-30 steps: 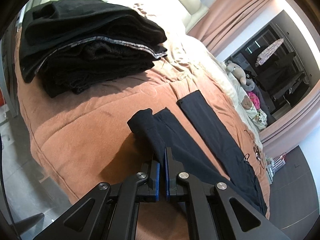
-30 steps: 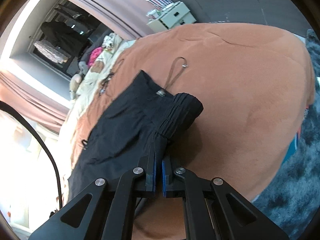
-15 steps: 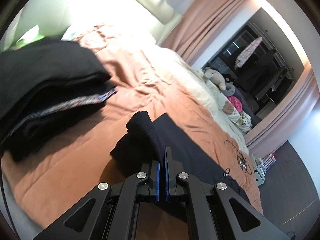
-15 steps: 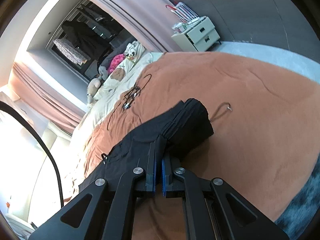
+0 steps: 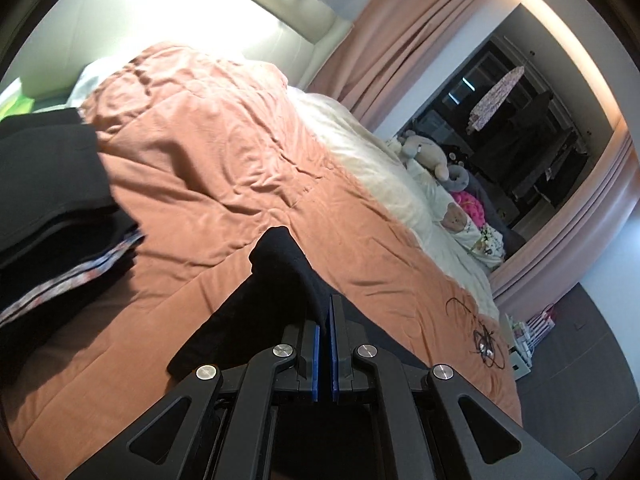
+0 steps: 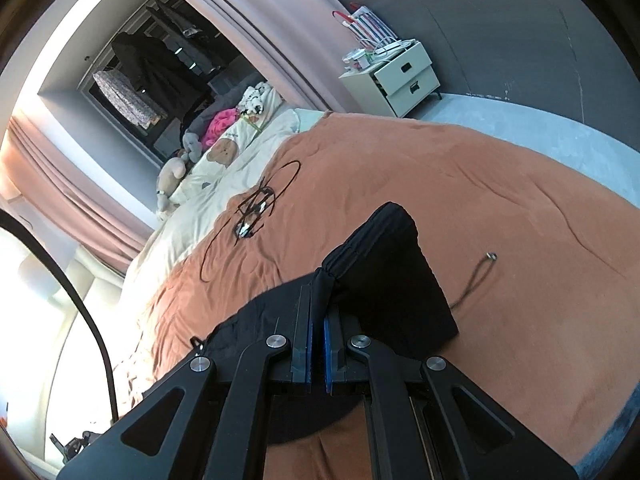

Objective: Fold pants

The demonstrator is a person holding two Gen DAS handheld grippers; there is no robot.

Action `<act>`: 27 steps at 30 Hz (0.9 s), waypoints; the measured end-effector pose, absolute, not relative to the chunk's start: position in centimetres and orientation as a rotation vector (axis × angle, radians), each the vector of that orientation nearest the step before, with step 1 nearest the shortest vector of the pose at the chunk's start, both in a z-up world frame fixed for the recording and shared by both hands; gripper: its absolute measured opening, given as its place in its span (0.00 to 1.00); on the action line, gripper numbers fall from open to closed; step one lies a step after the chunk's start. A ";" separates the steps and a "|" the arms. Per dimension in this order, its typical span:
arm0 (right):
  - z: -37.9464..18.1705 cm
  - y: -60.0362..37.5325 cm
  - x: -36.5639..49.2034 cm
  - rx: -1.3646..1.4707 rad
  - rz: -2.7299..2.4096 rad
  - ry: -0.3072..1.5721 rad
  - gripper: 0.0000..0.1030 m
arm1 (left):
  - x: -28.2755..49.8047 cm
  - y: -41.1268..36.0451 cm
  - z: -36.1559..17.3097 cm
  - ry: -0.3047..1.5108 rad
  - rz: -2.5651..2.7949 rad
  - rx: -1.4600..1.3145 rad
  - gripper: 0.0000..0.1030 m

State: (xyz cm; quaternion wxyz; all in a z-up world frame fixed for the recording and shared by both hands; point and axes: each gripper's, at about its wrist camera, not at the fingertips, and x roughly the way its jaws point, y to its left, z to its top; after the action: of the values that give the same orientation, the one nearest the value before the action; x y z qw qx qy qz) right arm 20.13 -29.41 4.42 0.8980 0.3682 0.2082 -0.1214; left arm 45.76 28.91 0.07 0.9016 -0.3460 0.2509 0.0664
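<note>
Black pants [image 5: 264, 300] lie on an orange-brown bed cover [image 5: 208, 152]. My left gripper [image 5: 324, 322] is shut on the leg end of the pants and holds it lifted and folded over. My right gripper [image 6: 316, 320] is shut on the gathered waistband end of the pants [image 6: 384, 276], also raised off the cover. A thin drawstring [image 6: 474, 280] trails from the waistband to the right. The middle of the pants is hidden under both grippers.
A stack of folded dark clothes [image 5: 48, 208] sits at the left. Black hangers [image 6: 256, 208] lie on the cover beyond the pants. Soft toys and cream bedding [image 5: 432, 160] line the far side. A white bedside drawer unit [image 6: 396, 76] stands past the bed.
Both grippers have lifted their ends of the pants and carried them across the bed. The second pant leg, flat a second ago, is now out of sight under the fold.
</note>
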 end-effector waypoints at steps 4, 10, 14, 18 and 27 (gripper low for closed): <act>4.6 -29.5 23.8 0.746 -0.275 0.458 0.01 | 49.8 28.5 -0.5 0.553 0.141 -0.684 0.03; 5.2 -29.6 29.4 0.696 -0.302 0.499 0.01 | 55.8 28.0 -2.1 0.620 0.161 -0.626 0.03; 4.5 -29.8 33.1 0.684 -0.322 0.542 0.01 | 59.3 27.9 -3.8 0.672 0.181 -0.615 0.03; 4.0 -30.6 36.5 0.683 -0.350 0.583 0.01 | 62.1 27.2 -5.2 0.697 0.215 -0.567 0.03; 3.4 -32.1 41.7 0.678 -0.395 0.643 0.01 | 67.9 26.4 -9.3 0.822 0.252 -0.531 0.03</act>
State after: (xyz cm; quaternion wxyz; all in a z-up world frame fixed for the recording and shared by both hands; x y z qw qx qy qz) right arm 41.68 -32.14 3.42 0.8740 0.3248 0.3079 -0.1893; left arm 67.90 26.44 -9.25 0.8751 -0.2544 0.3935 0.1208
